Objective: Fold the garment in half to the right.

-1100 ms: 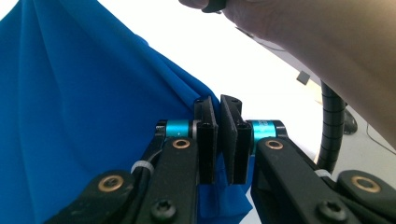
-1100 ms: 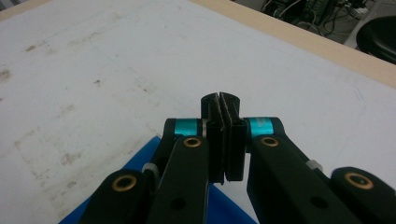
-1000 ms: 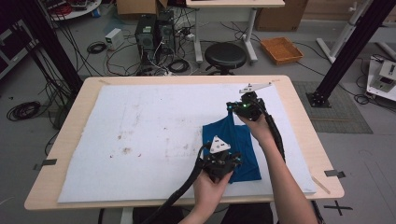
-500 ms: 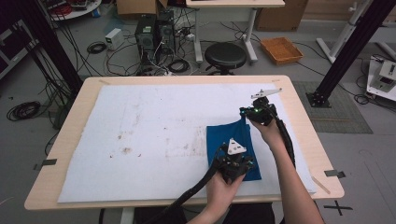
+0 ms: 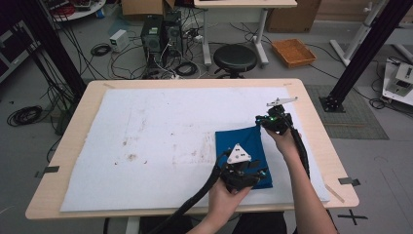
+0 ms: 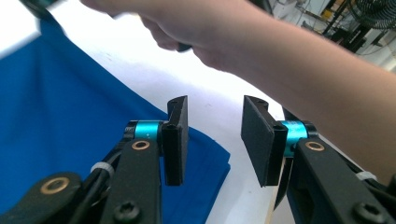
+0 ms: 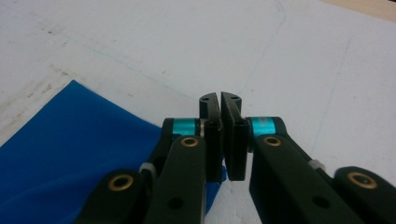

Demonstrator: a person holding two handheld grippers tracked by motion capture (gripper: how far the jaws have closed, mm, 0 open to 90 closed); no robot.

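Observation:
A folded blue cloth (image 5: 237,140) lies flat on the white mat (image 5: 156,146), right of the middle. My left gripper (image 5: 246,170) hovers over the cloth's near edge. In the left gripper view its jaws (image 6: 215,116) have just been opening and stand apart with nothing between them, the blue cloth (image 6: 56,116) lying beneath. My right gripper (image 5: 264,125) sits at the cloth's far right corner. Its jaws (image 7: 219,100) have just been opening and show only a thin slit. No cloth shows between the pads, and the cloth's (image 7: 70,149) corner lies under them.
The mat covers most of the wooden table (image 5: 316,126), and it is stained left of the cloth. The person's right forearm (image 6: 289,56) crosses above the left gripper. A stool (image 5: 235,57), computers and cables stand on the floor beyond the far edge.
The right gripper has shifted right and nearer, ending at the cloth's far right corner. The left gripper has drifted a little right along the near edge. The cloth now lies flatter and narrower.

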